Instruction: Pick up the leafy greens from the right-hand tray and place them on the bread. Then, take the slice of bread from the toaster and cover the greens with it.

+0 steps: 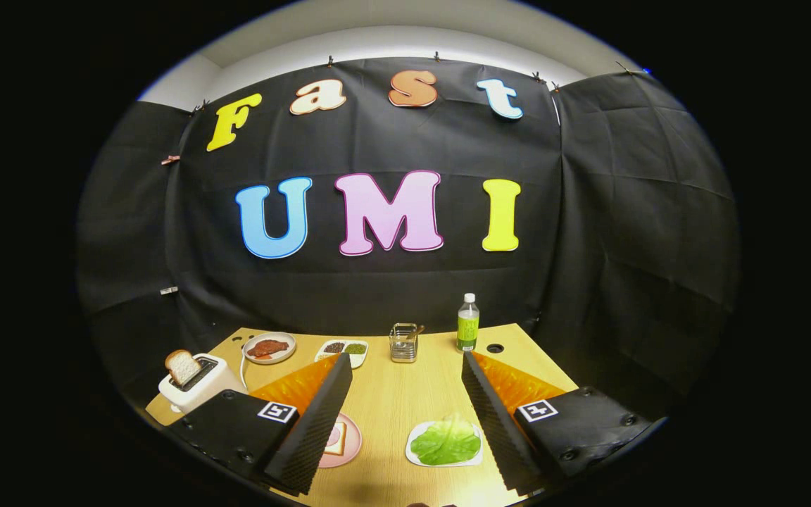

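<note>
**Green leaf on white tray, claw wide and empty above it**

Item 1. My gripper (405,415): fingers spread wide apart, holding nothing, poised over the wooden table (391,401). Nothing lay pressed between the ribbed black pads (321,415).

Item 2. Leafy greens (446,442): one pale, crinkled leaf lying flat on the right-hand tray (416,458), between my fingers and close to the right one, at about 5 o'clock from the midpoint of the claw. Long axis ran roughly 8 o'clock to 2 o'clock; a narrower ruffled end seemed to point toward 1 o'clock, though I could not tell stem from tip.

Item 3. Bread (336,440): a slice on the pink plate (349,447), at 7 o'clock, partly hidden behind my left finger.

Item 4. Toaster (201,384): white, at 9 o'clock beyond the left finger, with a second slice (181,366) standing up in its slot.

Item 5. Further off, at 11 to 1 o'clock: a plate of meat (269,347), a condiment dish (344,349), a wire holder (403,343), a bottle (467,324).

Risks, as I judged them: the leaf was thin and flat, so my pads could close on the tray rim or slide over the leaf without catching it. Gripping across the long axis seemed safer than along it. A limp leaf could fold and land off the bread. My right finger, descending, could also nudge the tray aside.
</note>
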`<state>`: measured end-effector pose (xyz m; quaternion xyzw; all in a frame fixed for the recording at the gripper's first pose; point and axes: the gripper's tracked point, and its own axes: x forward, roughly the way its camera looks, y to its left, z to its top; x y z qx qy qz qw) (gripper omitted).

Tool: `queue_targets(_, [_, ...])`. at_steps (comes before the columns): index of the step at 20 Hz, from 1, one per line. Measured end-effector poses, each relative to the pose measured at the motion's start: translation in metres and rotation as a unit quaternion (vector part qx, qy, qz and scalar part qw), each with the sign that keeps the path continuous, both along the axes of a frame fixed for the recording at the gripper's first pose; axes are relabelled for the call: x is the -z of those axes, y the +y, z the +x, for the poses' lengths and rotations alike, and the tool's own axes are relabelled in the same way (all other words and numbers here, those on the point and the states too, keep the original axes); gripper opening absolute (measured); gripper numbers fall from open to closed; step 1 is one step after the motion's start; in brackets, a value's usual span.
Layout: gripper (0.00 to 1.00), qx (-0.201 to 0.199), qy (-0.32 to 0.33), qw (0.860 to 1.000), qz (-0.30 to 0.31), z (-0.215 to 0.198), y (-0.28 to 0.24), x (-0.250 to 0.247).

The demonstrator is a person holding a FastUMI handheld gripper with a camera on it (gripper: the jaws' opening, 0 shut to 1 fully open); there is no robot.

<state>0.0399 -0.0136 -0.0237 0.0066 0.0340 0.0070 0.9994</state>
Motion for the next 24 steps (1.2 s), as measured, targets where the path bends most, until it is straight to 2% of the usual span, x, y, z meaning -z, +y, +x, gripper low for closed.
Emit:
queue_targets(14, [0.96,0.012,0.080,0.997,0.013,0.044,-0.023,0.051])
queue_targets(24, [0.97,0.037,0.199,0.979,0.022,0.074,-0.054,0.155])
